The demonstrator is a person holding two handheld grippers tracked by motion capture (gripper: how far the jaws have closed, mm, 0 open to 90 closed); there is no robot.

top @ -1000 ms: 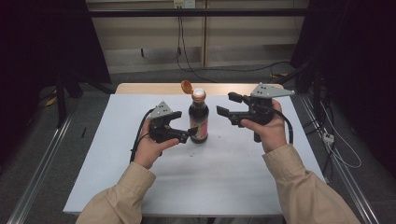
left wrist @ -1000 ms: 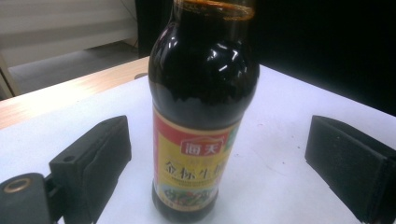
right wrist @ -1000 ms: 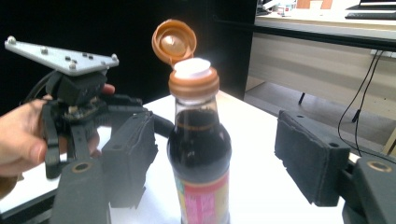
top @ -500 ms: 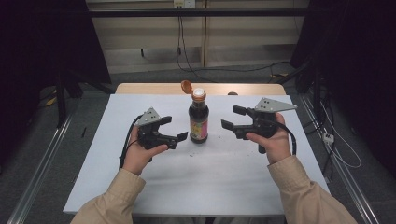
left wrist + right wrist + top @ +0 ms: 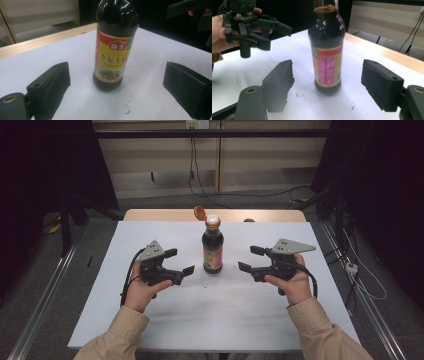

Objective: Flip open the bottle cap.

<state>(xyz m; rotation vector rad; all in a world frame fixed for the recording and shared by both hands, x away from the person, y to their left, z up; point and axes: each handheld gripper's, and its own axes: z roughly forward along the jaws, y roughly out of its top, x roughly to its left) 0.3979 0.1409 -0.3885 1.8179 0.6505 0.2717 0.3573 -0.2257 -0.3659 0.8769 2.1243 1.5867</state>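
Flanking the soy sauce bottle (image 5: pixel 212 247) on the bench (image 5: pixel 240 320), cap flipped open; left hand-held gripper (image 5: pixel 181 261) and right hand-held gripper (image 5: pixel 252 258) both gaping wide, gripping nothing. Probably needing either closing in squarely on the bottle next.

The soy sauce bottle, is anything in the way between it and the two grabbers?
No. The soy sauce bottle stands alone on the white table, with bare tabletop between it and the open left gripper and open right gripper.

White table (image 5: pixel 165 320), dark specks (image 5: pixel 206 285), perhaps crumbs
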